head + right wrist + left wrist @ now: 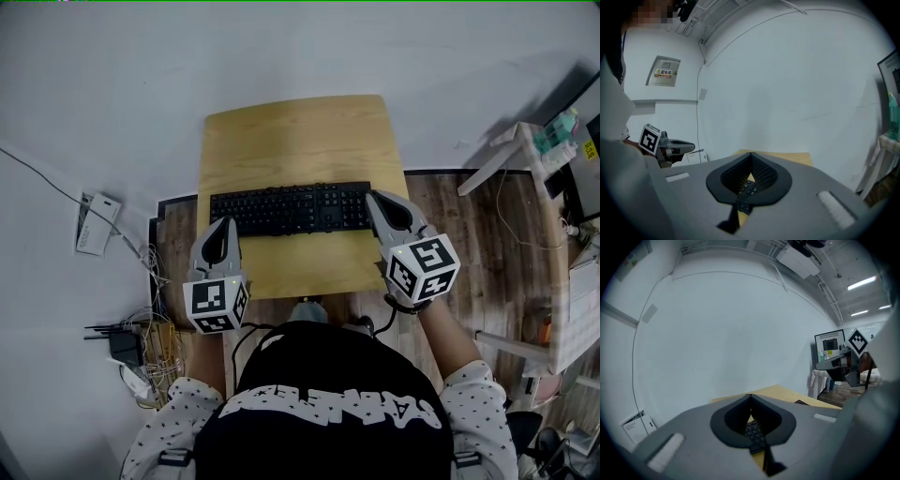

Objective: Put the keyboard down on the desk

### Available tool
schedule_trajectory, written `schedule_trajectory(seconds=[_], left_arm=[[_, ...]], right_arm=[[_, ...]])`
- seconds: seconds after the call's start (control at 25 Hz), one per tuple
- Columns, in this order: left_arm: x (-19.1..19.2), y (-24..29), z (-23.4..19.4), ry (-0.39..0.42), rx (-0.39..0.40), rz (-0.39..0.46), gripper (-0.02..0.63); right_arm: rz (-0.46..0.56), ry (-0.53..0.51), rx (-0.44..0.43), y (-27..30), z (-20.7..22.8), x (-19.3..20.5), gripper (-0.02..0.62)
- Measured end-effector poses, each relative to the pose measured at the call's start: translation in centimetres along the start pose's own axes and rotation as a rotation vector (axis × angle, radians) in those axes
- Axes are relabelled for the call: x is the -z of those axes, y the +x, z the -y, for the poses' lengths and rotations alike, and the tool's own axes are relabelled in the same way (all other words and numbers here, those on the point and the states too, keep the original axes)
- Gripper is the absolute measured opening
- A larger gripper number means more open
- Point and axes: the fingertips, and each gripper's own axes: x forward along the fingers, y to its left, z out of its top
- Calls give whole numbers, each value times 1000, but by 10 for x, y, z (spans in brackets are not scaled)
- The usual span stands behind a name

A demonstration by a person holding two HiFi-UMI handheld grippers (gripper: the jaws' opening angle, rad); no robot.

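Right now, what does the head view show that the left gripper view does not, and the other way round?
Head view only: the full length of the keyboard across the desk, the person's black shirt, the wooden floor and a tangle of cables.

Left gripper view only: the ceiling strip lights and the wall rising up to them.

Both: the keyboard, the desk, the left gripper and the right gripper. The left gripper view shows only a few keys inside its closed claw.
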Motion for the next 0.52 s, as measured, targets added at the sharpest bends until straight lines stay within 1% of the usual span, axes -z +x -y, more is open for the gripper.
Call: schedule_trajectory(seconds=[0.52], left_arm=[[0, -4, 3, -4, 2, 9, 2]], right_arm=[[8, -5, -12, -2, -6, -1, 14]])
